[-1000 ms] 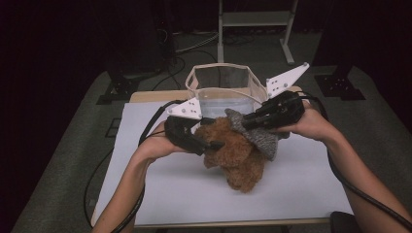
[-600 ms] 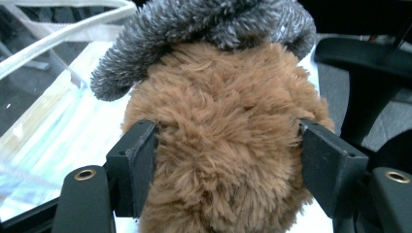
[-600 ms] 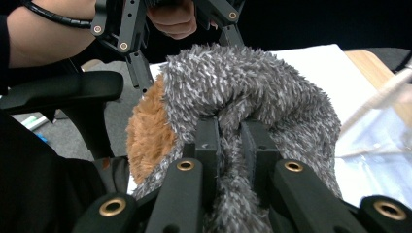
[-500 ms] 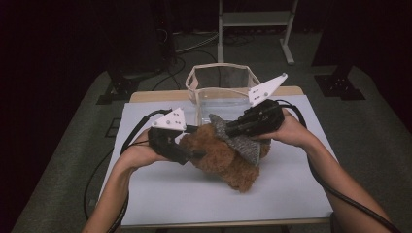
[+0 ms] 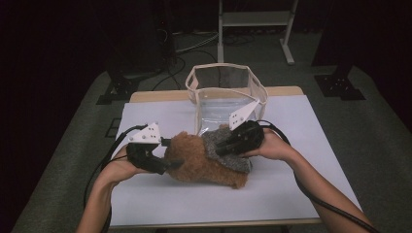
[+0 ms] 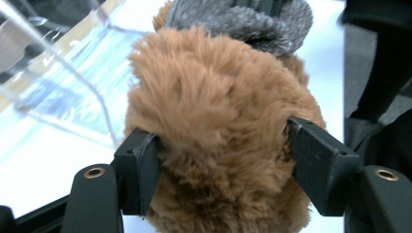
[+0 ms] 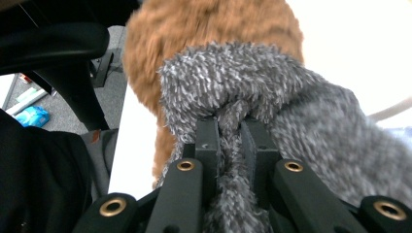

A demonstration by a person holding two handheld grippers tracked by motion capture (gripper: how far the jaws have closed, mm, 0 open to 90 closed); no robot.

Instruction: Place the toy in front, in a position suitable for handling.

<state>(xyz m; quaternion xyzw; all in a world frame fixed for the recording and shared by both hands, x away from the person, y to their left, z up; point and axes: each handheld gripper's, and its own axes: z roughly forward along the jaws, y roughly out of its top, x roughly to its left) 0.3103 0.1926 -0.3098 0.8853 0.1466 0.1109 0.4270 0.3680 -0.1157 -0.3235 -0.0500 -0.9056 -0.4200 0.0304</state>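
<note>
Here the brown plush toy (image 5: 201, 162) lies on the white table (image 5: 301, 194), just below centre of the high view, wearing a grey fuzzy garment (image 5: 221, 148) on its right half. The left tongs (image 5: 165, 167) sit at the toy's left end; in the left gripper view the toy (image 6: 218, 126) sits between the two black jaws, which have just been closing in, and both pads press into the fur. The right tongs (image 5: 221, 148) are squeezed together on a pinch of the grey garment (image 7: 272, 111), the fabric bunched between the jaws in the right gripper view. Behind the toy, toward the top centre, a clear bag (image 5: 226, 92) with a cream rim stands open on the table.
</note>
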